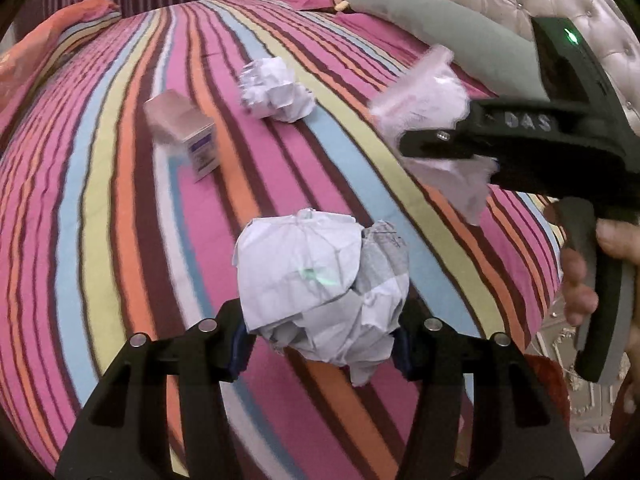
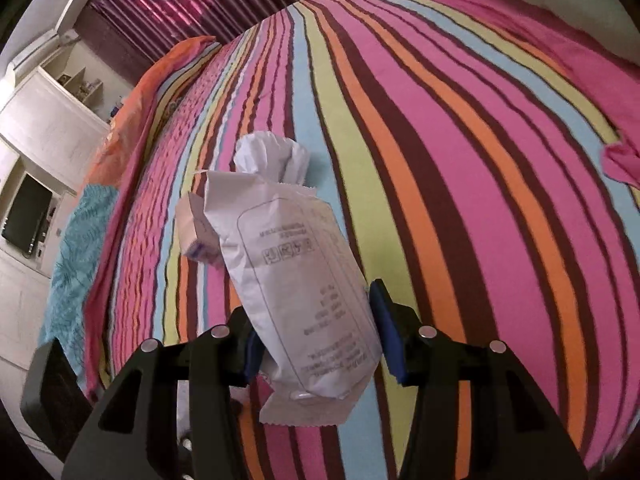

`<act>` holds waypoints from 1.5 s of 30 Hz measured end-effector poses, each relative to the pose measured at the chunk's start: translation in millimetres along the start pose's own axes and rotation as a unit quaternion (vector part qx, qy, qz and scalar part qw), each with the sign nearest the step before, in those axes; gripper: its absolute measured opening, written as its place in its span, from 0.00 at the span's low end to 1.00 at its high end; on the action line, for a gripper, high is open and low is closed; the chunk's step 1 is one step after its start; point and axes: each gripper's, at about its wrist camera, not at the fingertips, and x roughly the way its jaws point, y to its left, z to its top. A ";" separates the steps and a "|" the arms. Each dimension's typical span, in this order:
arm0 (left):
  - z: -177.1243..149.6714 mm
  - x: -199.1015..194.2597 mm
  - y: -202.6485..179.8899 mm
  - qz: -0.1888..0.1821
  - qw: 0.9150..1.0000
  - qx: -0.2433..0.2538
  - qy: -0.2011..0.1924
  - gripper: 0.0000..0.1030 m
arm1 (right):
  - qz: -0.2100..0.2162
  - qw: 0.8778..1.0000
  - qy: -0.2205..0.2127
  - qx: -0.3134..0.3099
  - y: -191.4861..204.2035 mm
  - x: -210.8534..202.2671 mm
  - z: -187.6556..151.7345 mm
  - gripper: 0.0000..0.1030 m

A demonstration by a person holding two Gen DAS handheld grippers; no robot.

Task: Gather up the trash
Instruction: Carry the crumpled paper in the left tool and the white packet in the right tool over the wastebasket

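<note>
My left gripper (image 1: 320, 344) is shut on a crumpled white paper ball (image 1: 316, 280), held above the striped bedspread (image 1: 360, 168). A second crumpled paper ball (image 1: 276, 90) and a small pink-and-white box (image 1: 184, 132) lie farther up the bed. At the right of the left wrist view, my right gripper (image 1: 440, 140) shows side-on with a pale wrapper (image 1: 424, 92) in its jaws. In the right wrist view, the right gripper (image 2: 316, 340) is shut on that white printed wrapper (image 2: 292, 264). Behind it peek the paper ball (image 2: 272, 156) and the box (image 2: 196, 236).
A grey pillow (image 1: 440, 20) and a tufted headboard (image 1: 560, 0) lie at the bed's head. An orange pillow (image 2: 160, 72) and teal cloth (image 2: 76, 260) sit along the far side. A white cabinet with a dark screen (image 2: 28, 216) stands beyond. A person's hand (image 1: 580, 280) grips the right tool.
</note>
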 end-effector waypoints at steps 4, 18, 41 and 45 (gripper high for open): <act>-17.1 -16.9 7.1 0.015 1.000 -0.013 -0.003 0.52 | -0.006 1.000 -0.003 0.018 -10.7 -12.6 -14.6 0.45; -90.5 -74.4 25.3 0.042 0.998 -0.038 -0.009 0.52 | 0.000 1.000 0.001 0.011 -18.1 -50.5 -94.7 0.45; -223.5 -92.5 -16.8 0.019 0.995 -0.061 0.074 0.52 | 0.008 0.995 0.096 0.036 -17.5 -69.7 -244.6 0.45; -239.2 -77.6 -16.1 0.025 0.991 -0.090 0.092 0.52 | -0.001 0.992 0.096 0.082 -29.8 -65.4 -266.3 0.45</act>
